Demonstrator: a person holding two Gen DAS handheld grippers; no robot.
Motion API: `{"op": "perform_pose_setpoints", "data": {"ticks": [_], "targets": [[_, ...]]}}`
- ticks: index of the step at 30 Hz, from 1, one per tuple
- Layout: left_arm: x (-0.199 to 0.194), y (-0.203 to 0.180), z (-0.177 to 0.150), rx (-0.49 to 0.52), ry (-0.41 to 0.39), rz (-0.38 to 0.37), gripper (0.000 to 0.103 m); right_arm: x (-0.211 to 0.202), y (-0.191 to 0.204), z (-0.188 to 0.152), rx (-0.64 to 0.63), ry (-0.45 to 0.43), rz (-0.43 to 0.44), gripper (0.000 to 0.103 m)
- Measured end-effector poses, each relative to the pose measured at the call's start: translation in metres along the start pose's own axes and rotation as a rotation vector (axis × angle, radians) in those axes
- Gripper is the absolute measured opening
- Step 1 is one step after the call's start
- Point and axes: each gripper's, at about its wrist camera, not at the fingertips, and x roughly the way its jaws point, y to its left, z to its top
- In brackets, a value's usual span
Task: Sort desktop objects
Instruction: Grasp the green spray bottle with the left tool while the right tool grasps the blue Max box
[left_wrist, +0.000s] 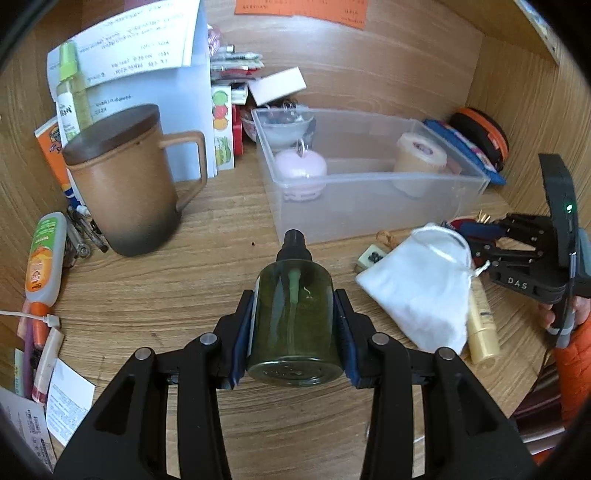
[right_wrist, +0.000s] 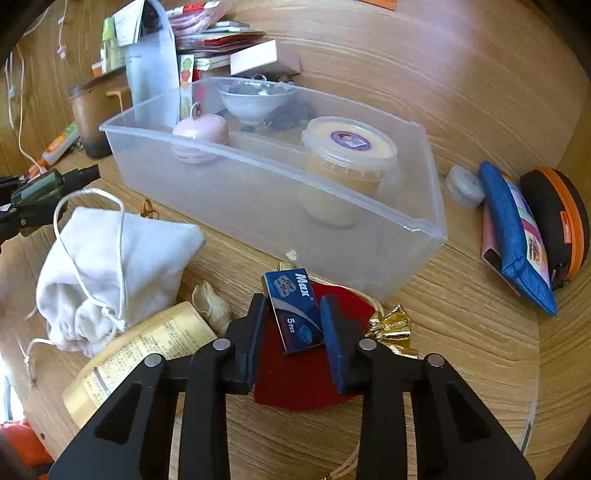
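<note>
1. Left hand-held gripper (left_wrist: 295, 325): we find its blue pads clamped on the sides of a green spray bottle (left_wrist: 293, 314), nozzle pointing away from us toward the clear bin (left_wrist: 369, 177). The bottle is held above the tabletop (left_wrist: 166, 314), on the near side of the bin.

2. Right hand-held gripper (right_wrist: 293, 332): we find its jaws drawn close around a small blue box (right_wrist: 295, 312) marked "Max". The left pad meets the box's edge; whether the right pad touches we cannot tell. The box lies over a red pouch (right_wrist: 295, 384) with a gold bow (right_wrist: 393, 326), just in front of the bin's near wall.

3. Clear bin: we list inside it a pink round case (right_wrist: 201, 136), a white bowl (right_wrist: 255, 99) and a lidded cream tub (right_wrist: 347, 162).

4. Left of the bin: a brown lidded mug (left_wrist: 125, 184), with an orange and white tube (left_wrist: 42, 258) beyond it.

5. In front of the bin: a white drawstring bag (right_wrist: 110, 269), with a yellow bottle (right_wrist: 140, 354) lying beside it.

6. Right of the bin: a blue pouch (right_wrist: 517, 236) and a black and orange case (right_wrist: 557, 221).
</note>
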Motion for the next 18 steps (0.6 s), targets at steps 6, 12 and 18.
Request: {"op": "perform_pose_setpoints", "data": {"ticks": [6, 12, 18], "targets": [[-0.016, -0.006, 0.005, 0.010, -0.043, -0.024, 0.041, 0.001, 0.006, 0.003, -0.059, 0.028, -0.031, 0.027], [-0.022, -0.013, 0.006, 0.024, -0.060, -0.035, 0.041, 0.013, -0.001, 0.010, -0.051, 0.042, -0.005, 0.039], [-0.022, -0.015, 0.010, 0.021, -0.063, -0.044, 0.041, 0.013, -0.013, 0.009, 0.027, 0.043, 0.085, 0.025]]}}
